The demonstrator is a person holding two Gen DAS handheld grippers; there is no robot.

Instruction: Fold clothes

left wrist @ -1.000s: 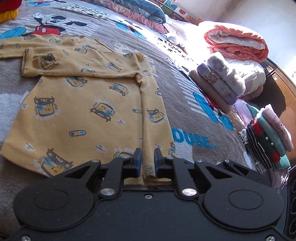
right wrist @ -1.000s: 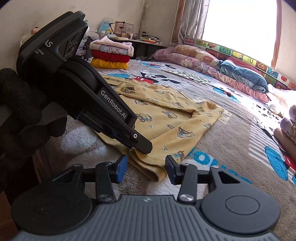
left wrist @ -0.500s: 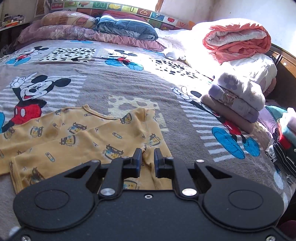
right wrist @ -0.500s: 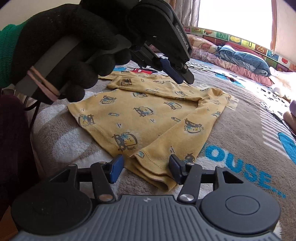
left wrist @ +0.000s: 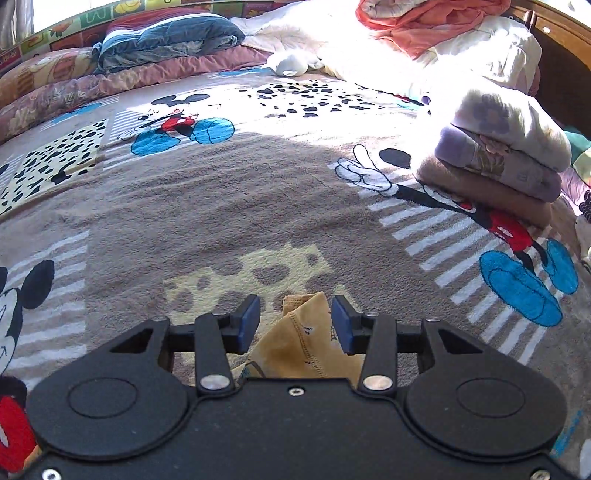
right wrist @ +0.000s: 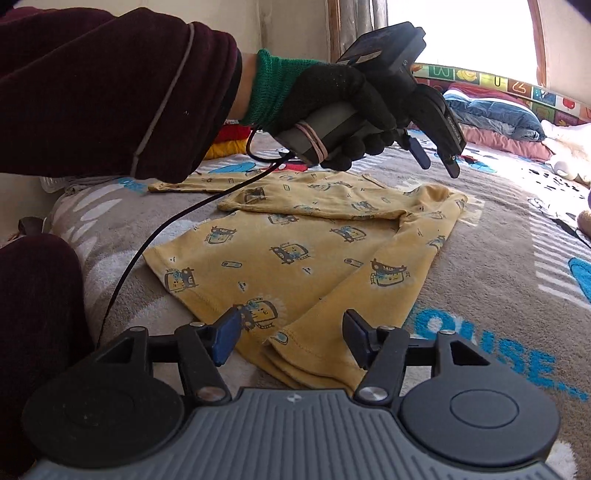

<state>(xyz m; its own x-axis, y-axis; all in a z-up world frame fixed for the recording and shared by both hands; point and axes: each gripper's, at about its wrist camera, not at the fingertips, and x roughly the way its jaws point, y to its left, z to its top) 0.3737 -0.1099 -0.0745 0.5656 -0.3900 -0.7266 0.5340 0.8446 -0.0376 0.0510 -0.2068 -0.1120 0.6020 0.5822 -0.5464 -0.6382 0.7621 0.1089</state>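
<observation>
A yellow printed child's shirt (right wrist: 306,243) lies flat on the bed blanket, one sleeve folded across the chest and the right sleeve lying down its right side. My left gripper (left wrist: 295,321) is open, held above the shirt's far shoulder corner (left wrist: 306,339), which shows between the jaws. It also shows in the right wrist view (right wrist: 437,157), raised over the collar, in a black-gloved hand. My right gripper (right wrist: 291,338) is open and low, its jaws on either side of the shirt's near hem corner and sleeve cuff (right wrist: 310,354).
A grey Mickey Mouse blanket (left wrist: 221,206) covers the bed. Stacks of folded clothes (left wrist: 502,158) stand at the right, with an orange quilt (left wrist: 417,22) behind. Pillows (left wrist: 155,48) line the far edge. My dark red sleeve (right wrist: 110,92) and a black cable (right wrist: 177,221) cross the left.
My left gripper has opened and lifted from the near sleeve cuff to the far shoulder corner. My right gripper has stayed open by the hem corner.
</observation>
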